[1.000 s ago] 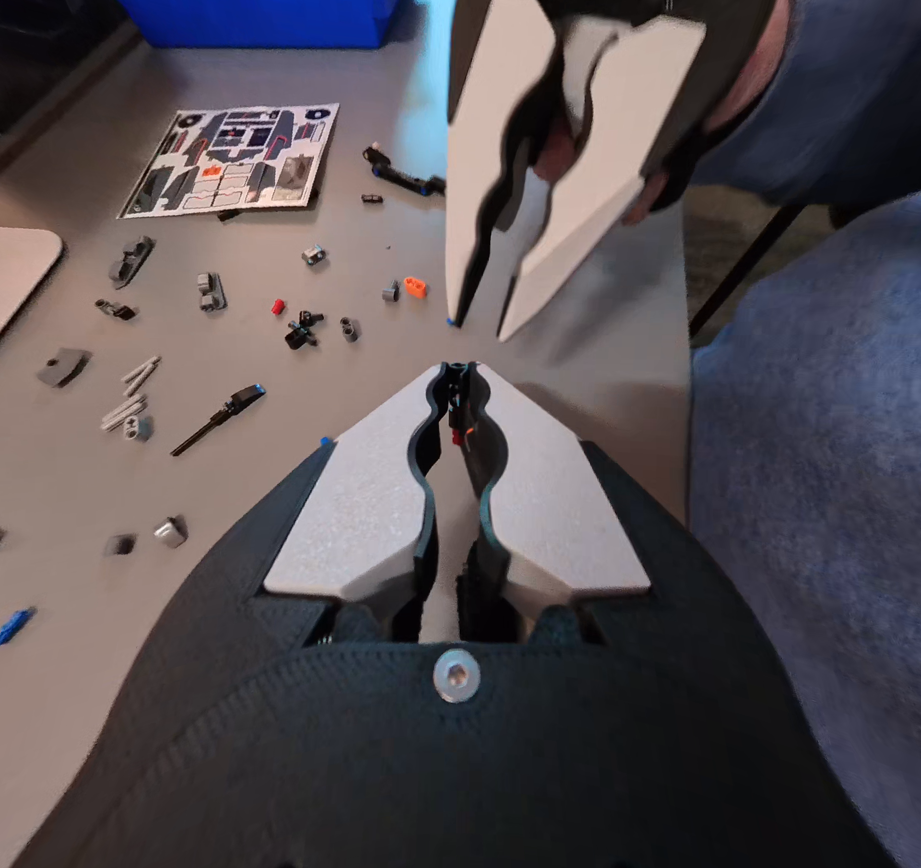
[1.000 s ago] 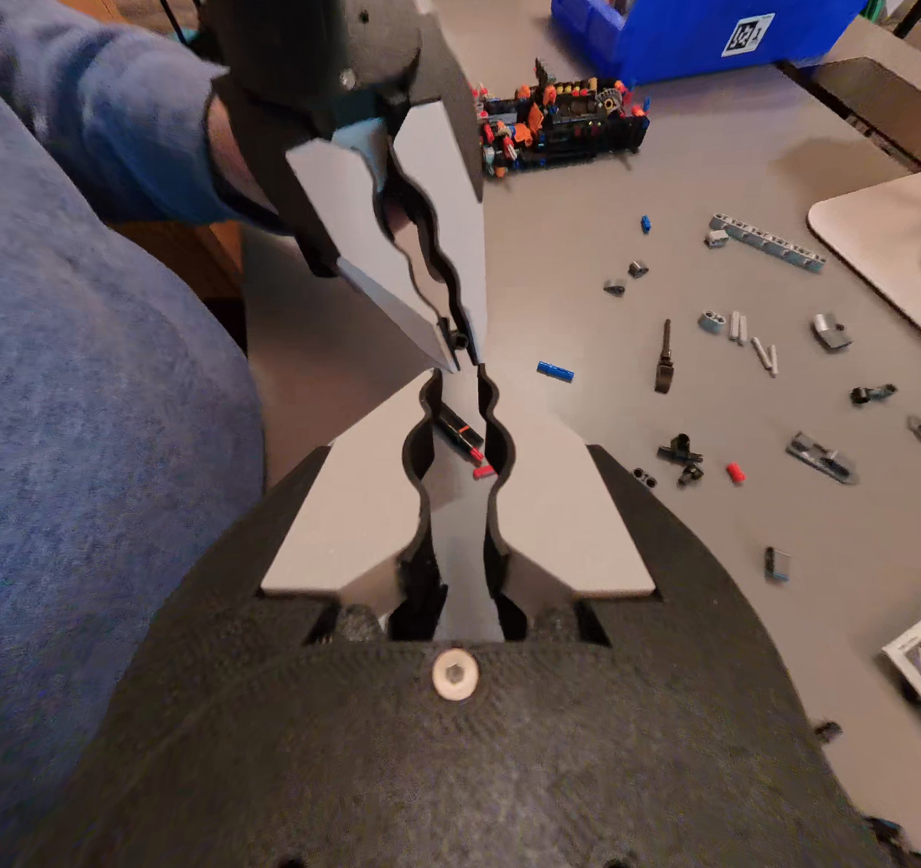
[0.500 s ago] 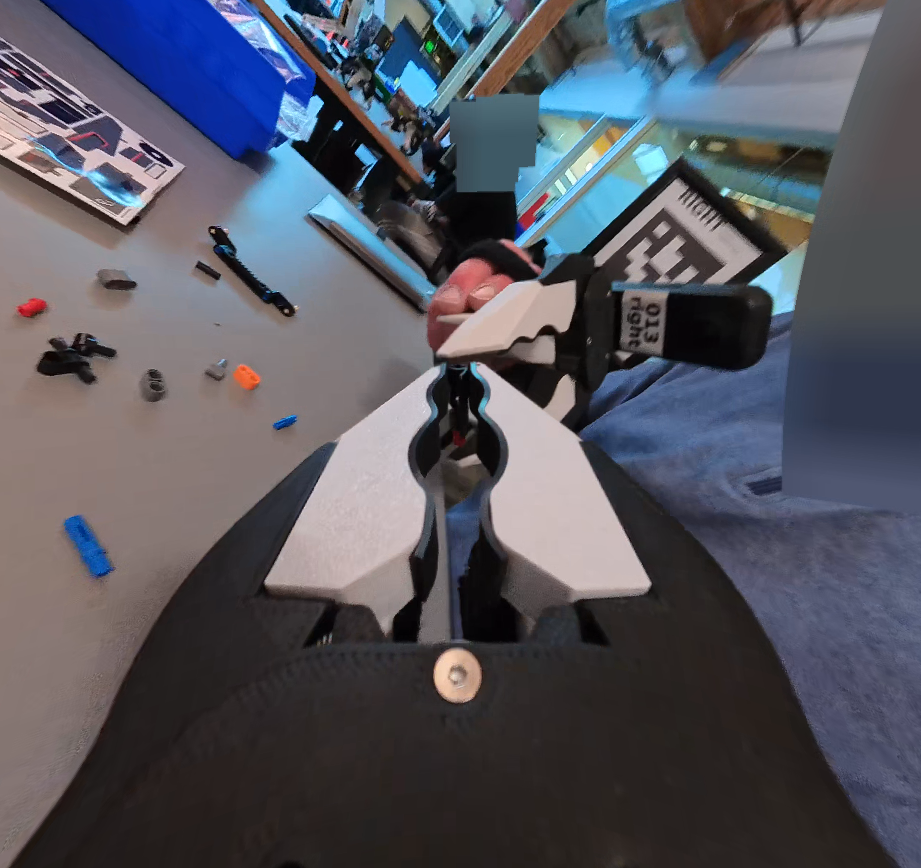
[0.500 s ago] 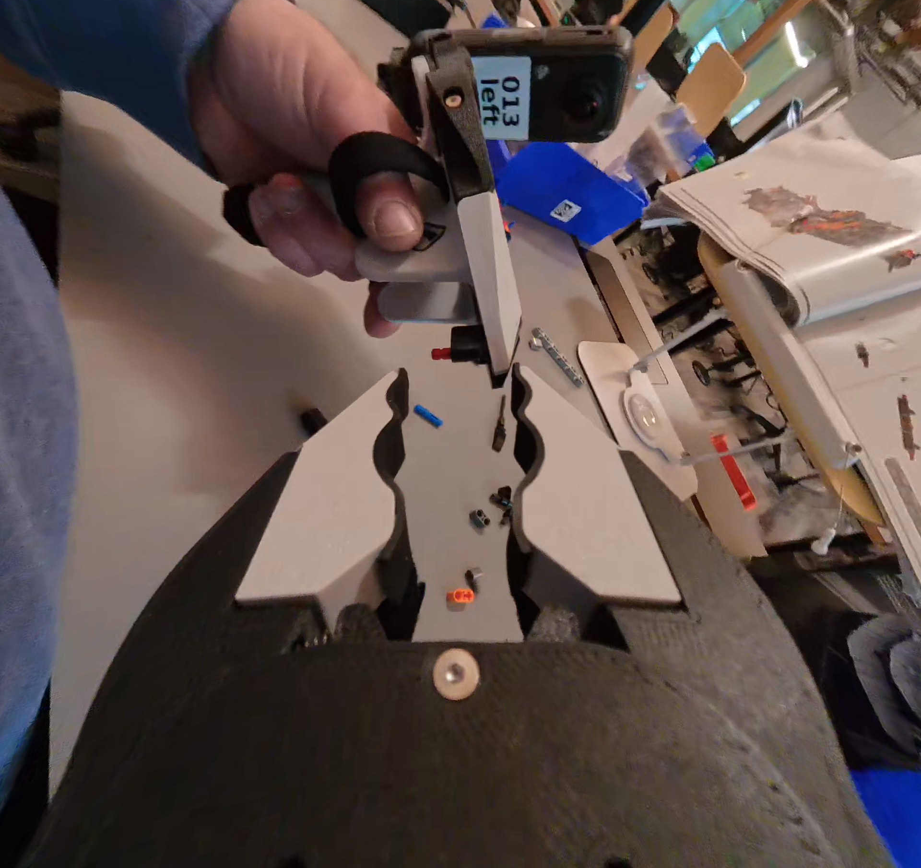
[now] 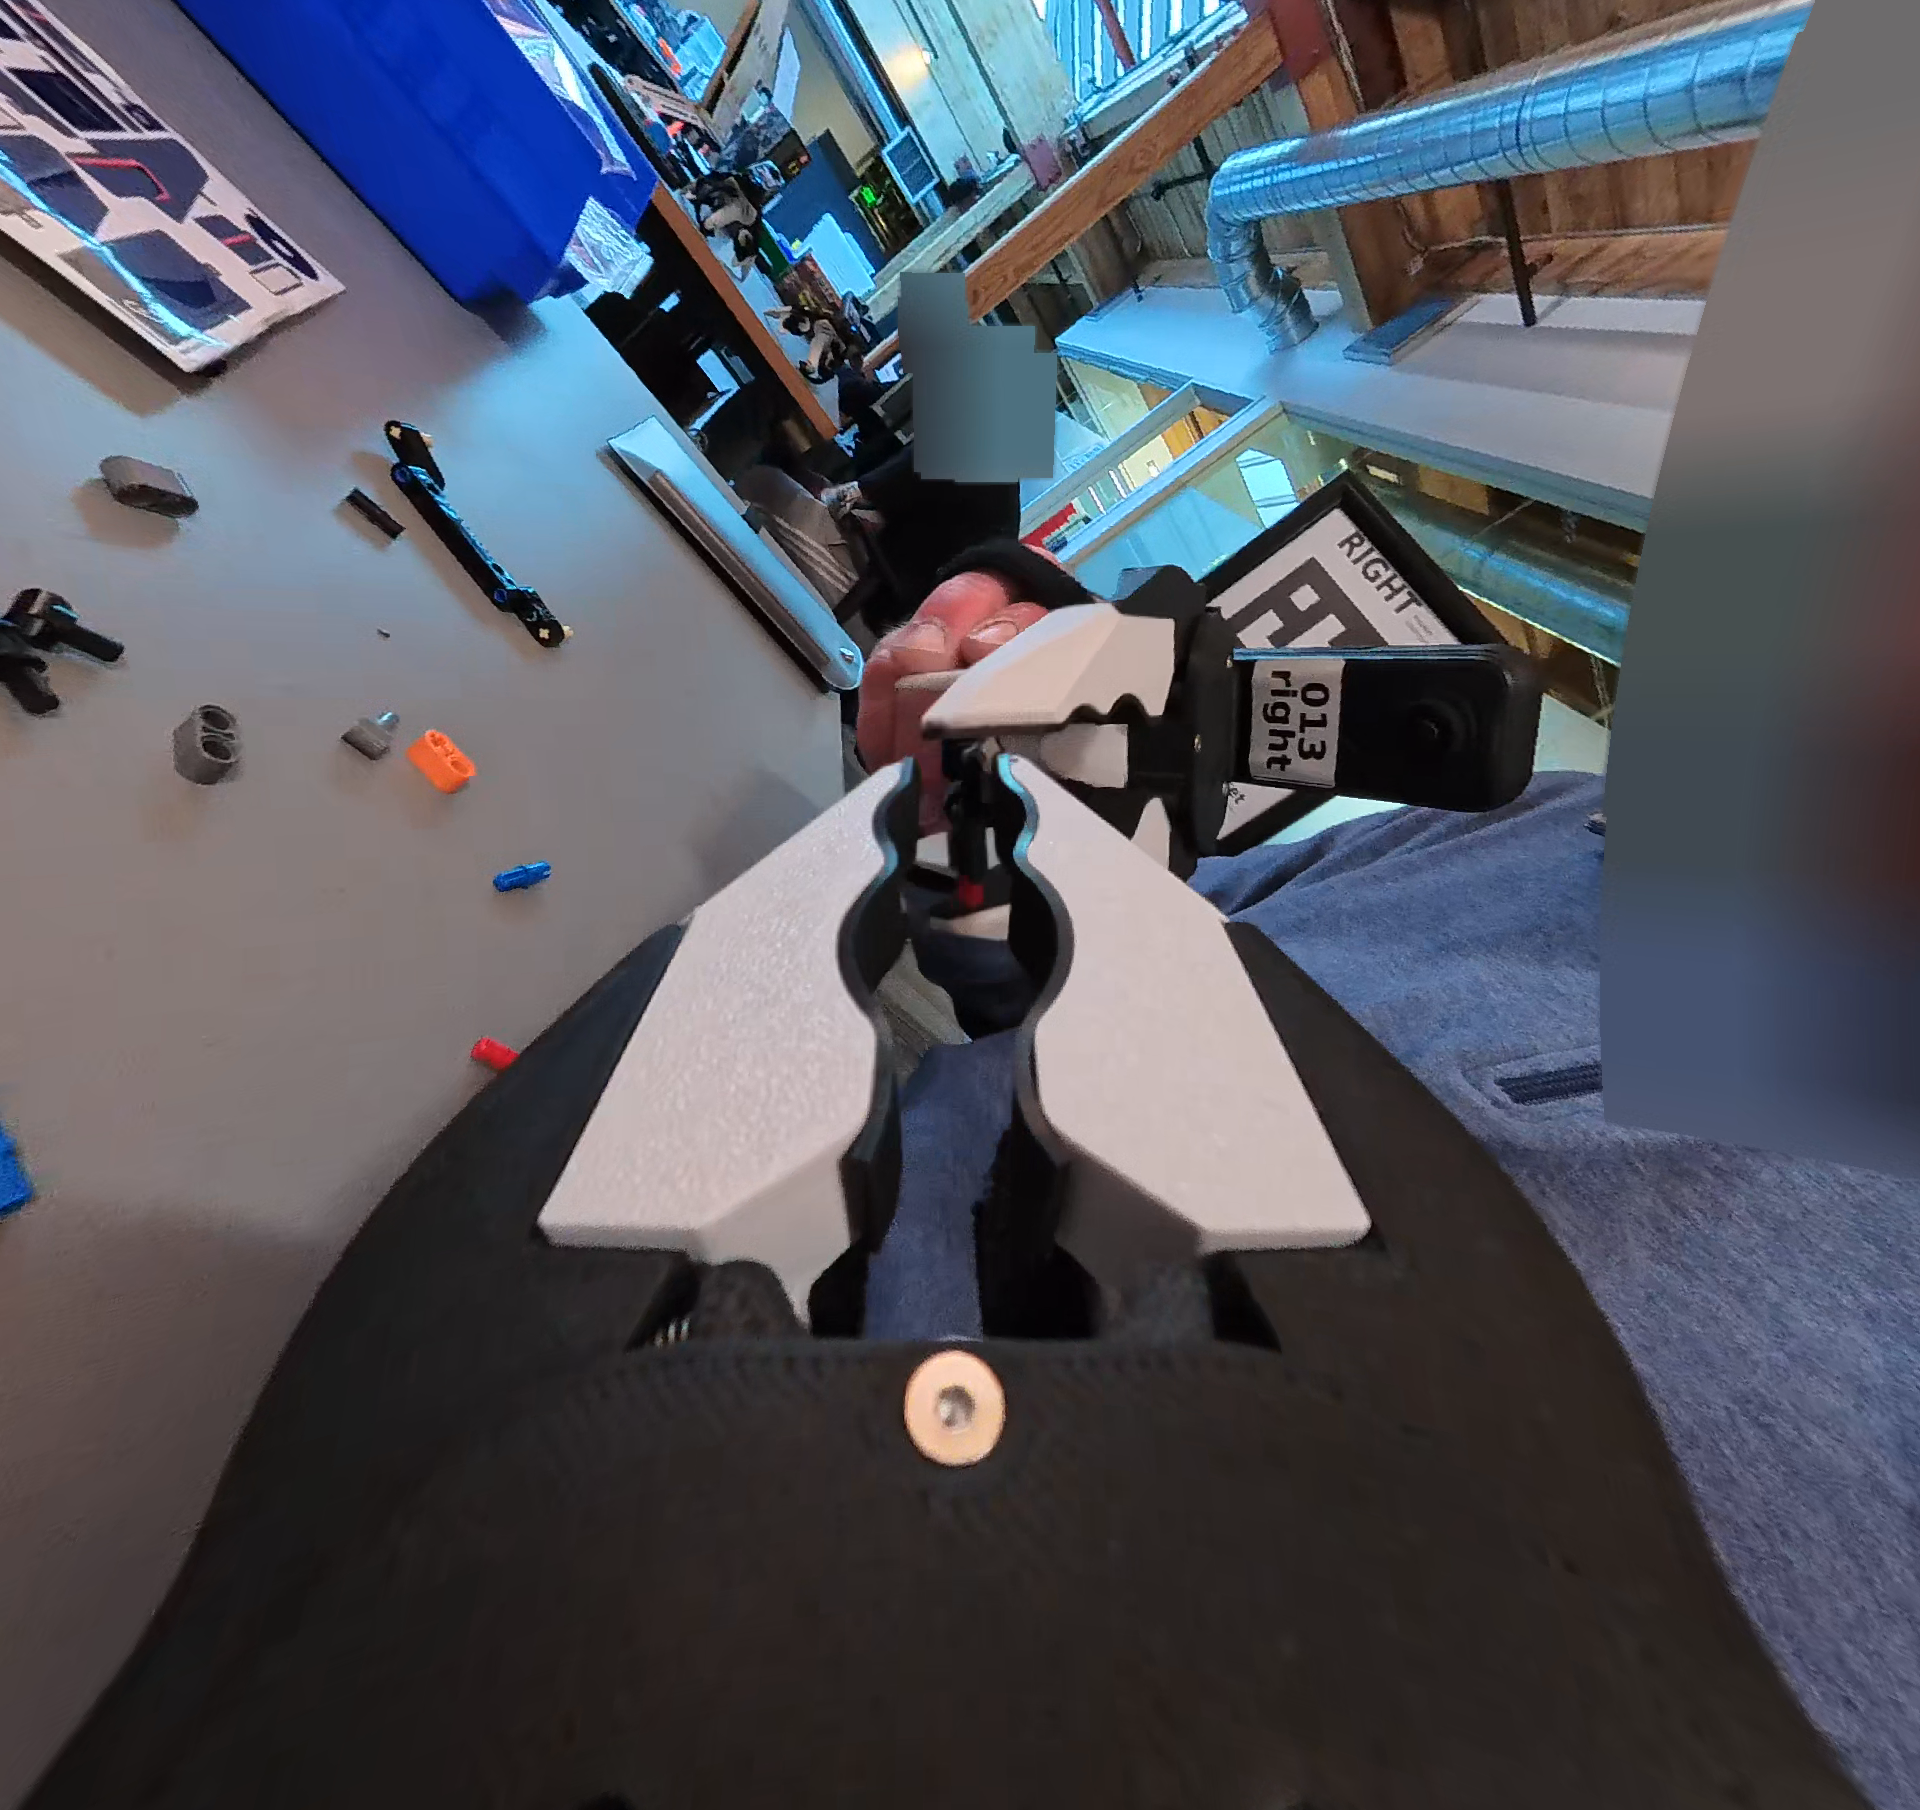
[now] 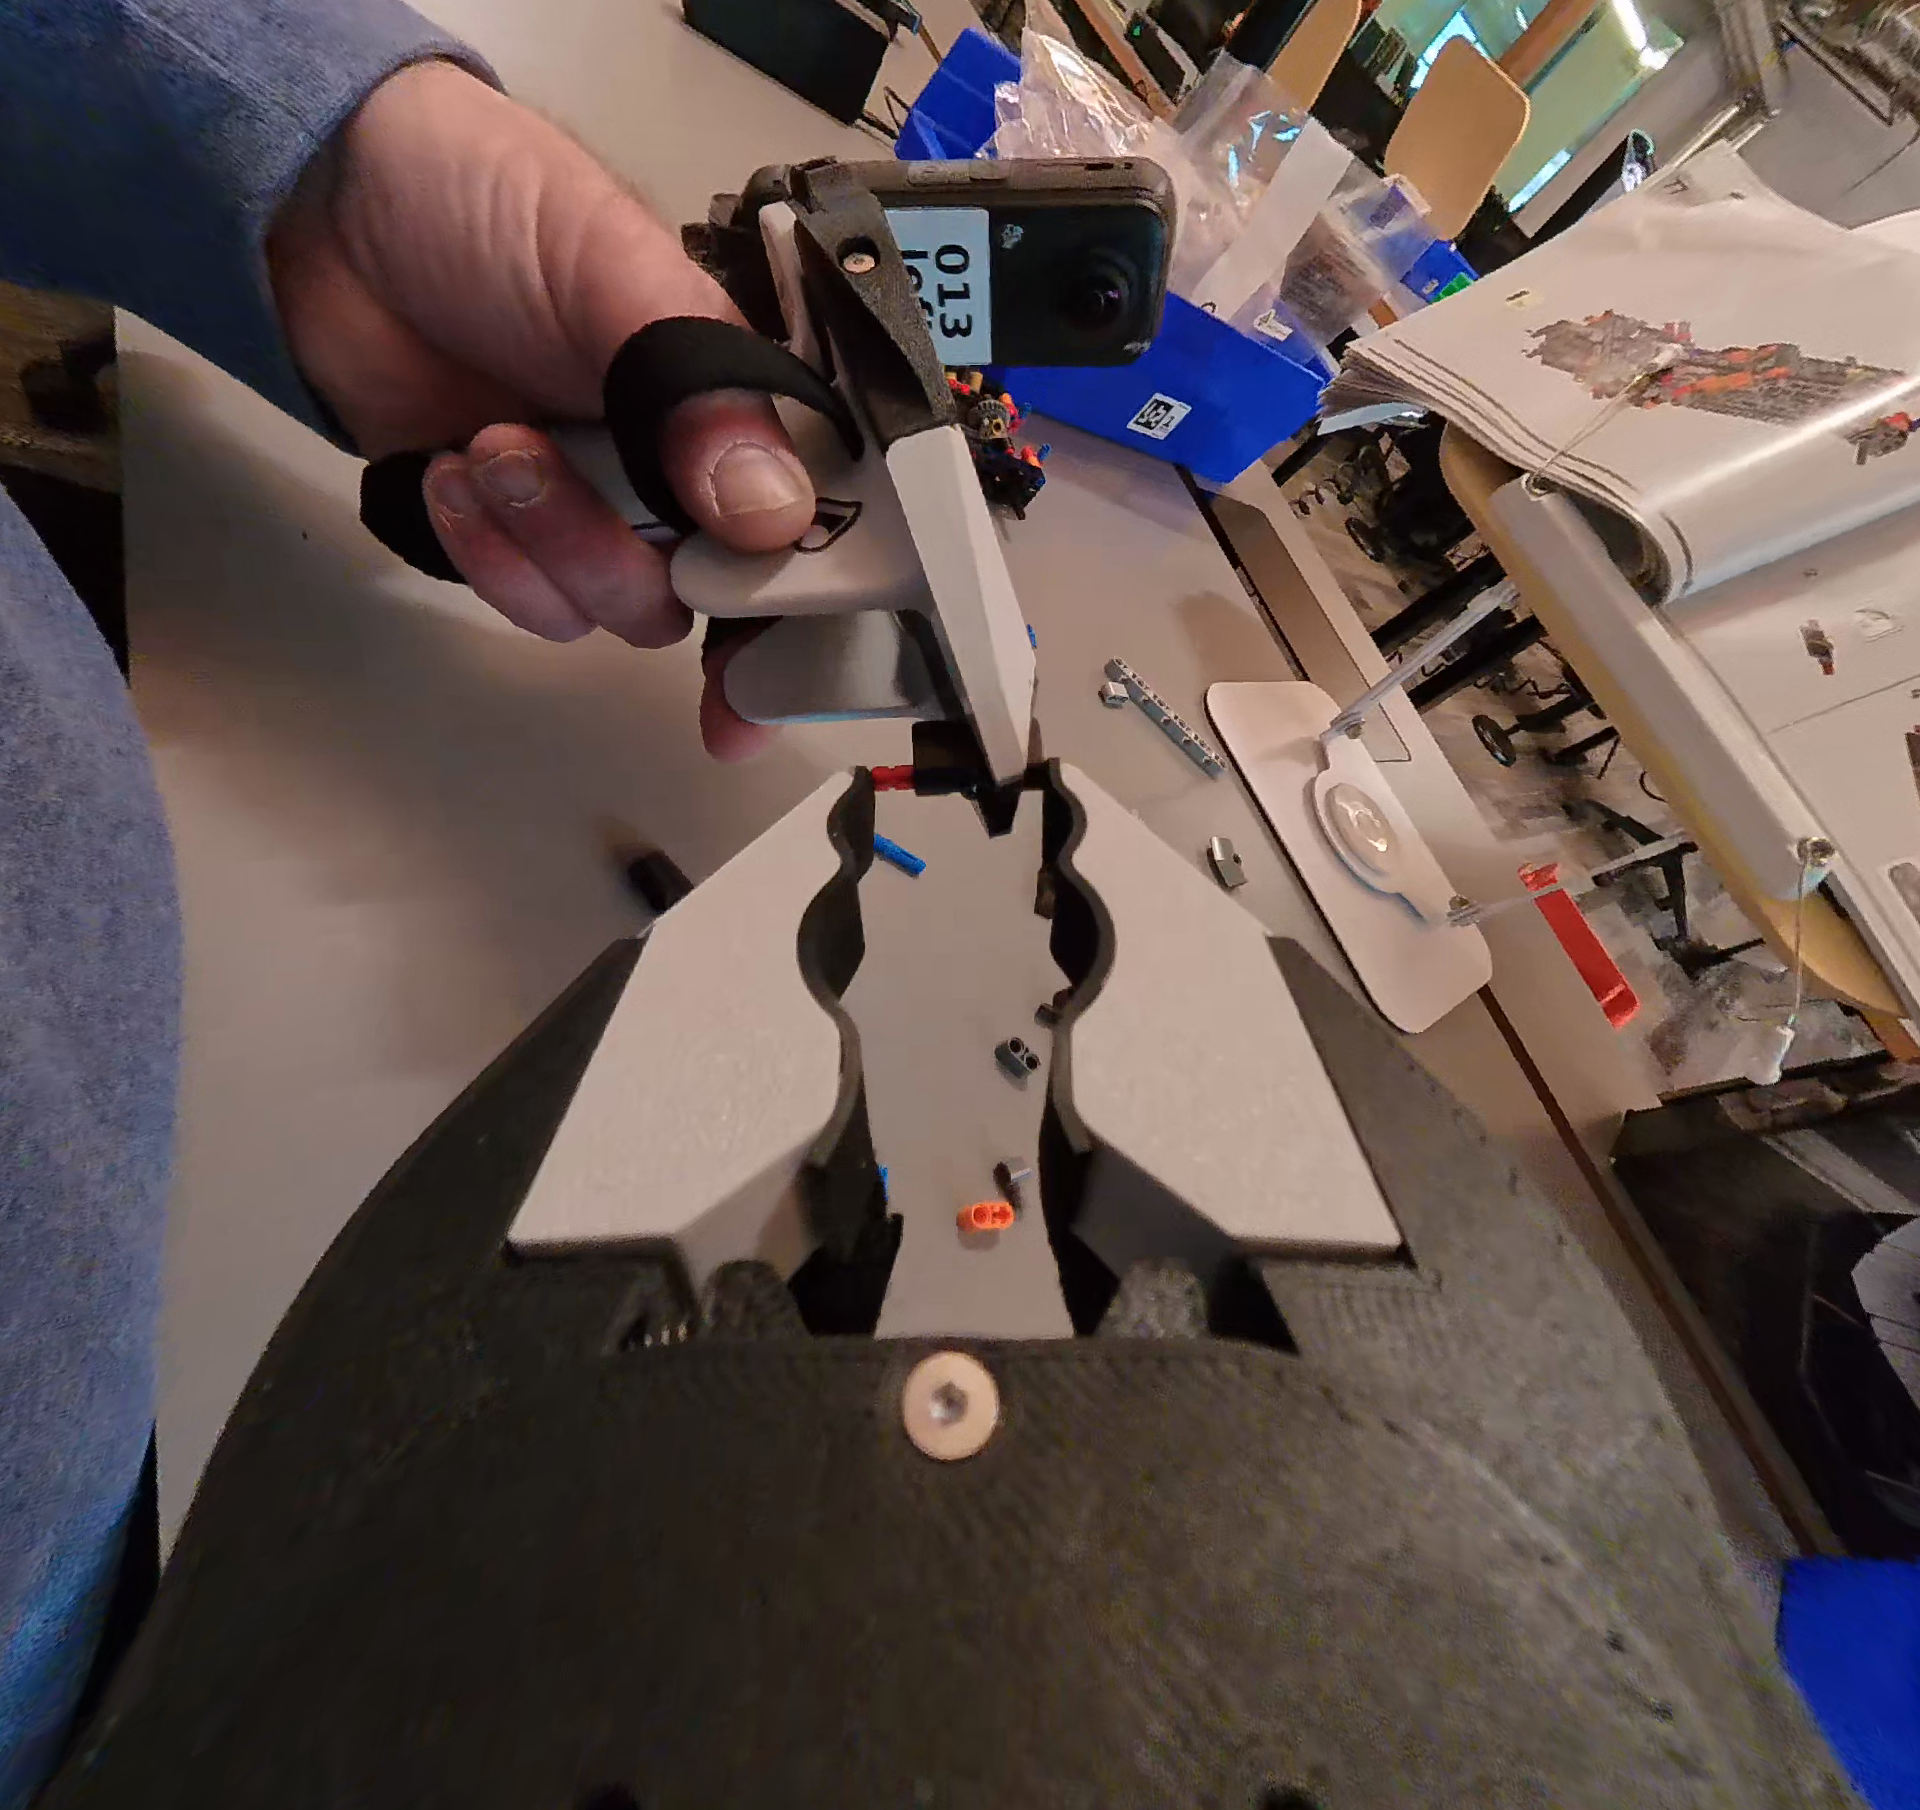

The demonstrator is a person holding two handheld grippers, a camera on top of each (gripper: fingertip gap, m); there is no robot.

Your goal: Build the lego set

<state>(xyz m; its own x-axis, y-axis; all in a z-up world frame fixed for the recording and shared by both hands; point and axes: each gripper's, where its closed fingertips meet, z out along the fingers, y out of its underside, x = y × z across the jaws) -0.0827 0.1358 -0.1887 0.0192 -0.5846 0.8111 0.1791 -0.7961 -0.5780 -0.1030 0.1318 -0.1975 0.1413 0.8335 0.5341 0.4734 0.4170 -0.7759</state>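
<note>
My left gripper [image 5: 954, 784] is shut on a small black lego piece with a red pin [image 5: 970, 851], held up in the air off the near table edge. In the right wrist view the left gripper [image 6: 1000, 792] shows edge-on, with the piece [image 6: 925, 776] sticking out sideways. My right gripper [image 6: 956, 781] is open, and its fingertips [image 6: 1051, 792] stand on either side of the left gripper's tip and the piece. The right gripper [image 5: 1023, 737] faces me in the left wrist view, touching my tips.
Loose pieces lie on the grey table [image 5: 260, 929]: an orange connector [image 5: 442, 758], a blue pin [image 5: 522, 875], a black beam [image 5: 473, 555], a grey beam [image 6: 1164, 716]. A blue bin [image 6: 1143, 378], a part-built model [image 6: 1003, 451] and an open booklet [image 6: 1662, 410] stand behind. Both grippers' tips are roughly 15 centimeters from the orange connector [image 5: 442, 758]. Seen from the right wrist view [image 6: 986, 1235] as well.
Both grippers have risen from the table and tilted up. The right gripper has opened wider and closed in around the left gripper's tip and the piece it holds.
</note>
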